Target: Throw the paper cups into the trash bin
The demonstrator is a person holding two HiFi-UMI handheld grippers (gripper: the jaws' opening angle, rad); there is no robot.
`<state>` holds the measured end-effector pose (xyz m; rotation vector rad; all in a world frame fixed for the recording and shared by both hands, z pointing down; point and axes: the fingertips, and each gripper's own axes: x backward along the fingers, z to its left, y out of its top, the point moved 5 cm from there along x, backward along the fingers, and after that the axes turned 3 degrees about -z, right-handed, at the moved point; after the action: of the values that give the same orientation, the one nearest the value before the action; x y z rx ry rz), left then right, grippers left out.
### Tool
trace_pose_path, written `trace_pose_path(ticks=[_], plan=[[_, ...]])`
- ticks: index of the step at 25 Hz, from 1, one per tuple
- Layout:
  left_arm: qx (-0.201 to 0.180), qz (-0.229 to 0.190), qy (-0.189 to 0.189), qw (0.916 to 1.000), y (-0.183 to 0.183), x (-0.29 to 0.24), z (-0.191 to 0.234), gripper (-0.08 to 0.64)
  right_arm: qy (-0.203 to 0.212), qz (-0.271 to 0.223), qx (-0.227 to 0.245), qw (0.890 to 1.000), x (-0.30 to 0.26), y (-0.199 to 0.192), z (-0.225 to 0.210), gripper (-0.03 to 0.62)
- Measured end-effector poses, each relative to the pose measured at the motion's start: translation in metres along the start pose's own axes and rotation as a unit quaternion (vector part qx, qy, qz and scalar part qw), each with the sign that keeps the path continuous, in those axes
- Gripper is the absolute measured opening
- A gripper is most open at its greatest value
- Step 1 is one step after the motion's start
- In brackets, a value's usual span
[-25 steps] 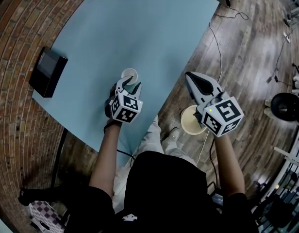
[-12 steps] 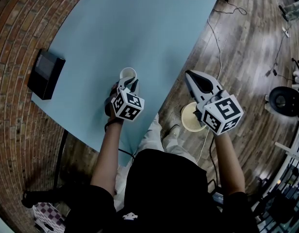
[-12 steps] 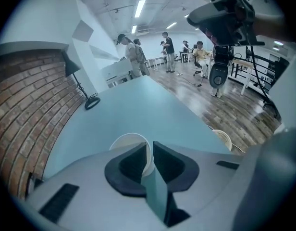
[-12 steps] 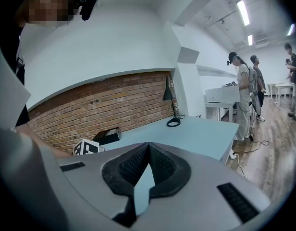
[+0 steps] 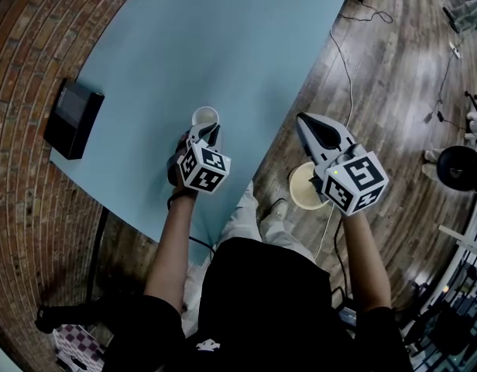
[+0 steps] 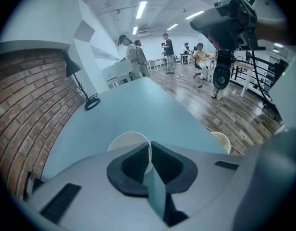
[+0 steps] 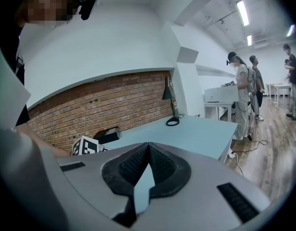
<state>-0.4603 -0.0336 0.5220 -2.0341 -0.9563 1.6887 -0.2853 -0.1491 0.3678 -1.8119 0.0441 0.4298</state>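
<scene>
The left gripper (image 6: 149, 147) had just been closing its jaws, and they stood narrow, pinching the near wall of a white paper cup (image 6: 127, 141) between the pads, one pad inside the rim and one outside. That cup stood upright on the light blue table (image 5: 223, 45), a short way in from the table's near edge and towards its right side, with its open mouth facing up. The right gripper (image 7: 148, 146) had its jaws drawn together tip to tip with nothing between them; it was held off the table, just past the table's near right edge and above the floor. Under it, on the wooden floor (image 5: 393, 91) close beside that same edge of the table, stood the round cream trash bin (image 5: 300, 194), partly covered by the gripper in the head view. A black box (image 5: 72, 116) lay at the table's left edge, next to the brick wall (image 7: 114, 105). A black desk lamp (image 7: 170, 105) with a ring base stood at the table's far edge. A thin cable (image 5: 343, 60) trailed over the floor along the table's right side, and several people (image 6: 133, 57) stood well beyond the table's far end.
</scene>
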Motion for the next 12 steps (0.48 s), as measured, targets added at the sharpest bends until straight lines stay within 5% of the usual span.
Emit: trace_pose_path(ticks=[12], plan=[[0.028,-0.08,-0.023,0.9961,0.031,0.018,0.0,0.025,-0.009,0.004,0.017,1.0,0.01,-0.004,0.003,0.003]])
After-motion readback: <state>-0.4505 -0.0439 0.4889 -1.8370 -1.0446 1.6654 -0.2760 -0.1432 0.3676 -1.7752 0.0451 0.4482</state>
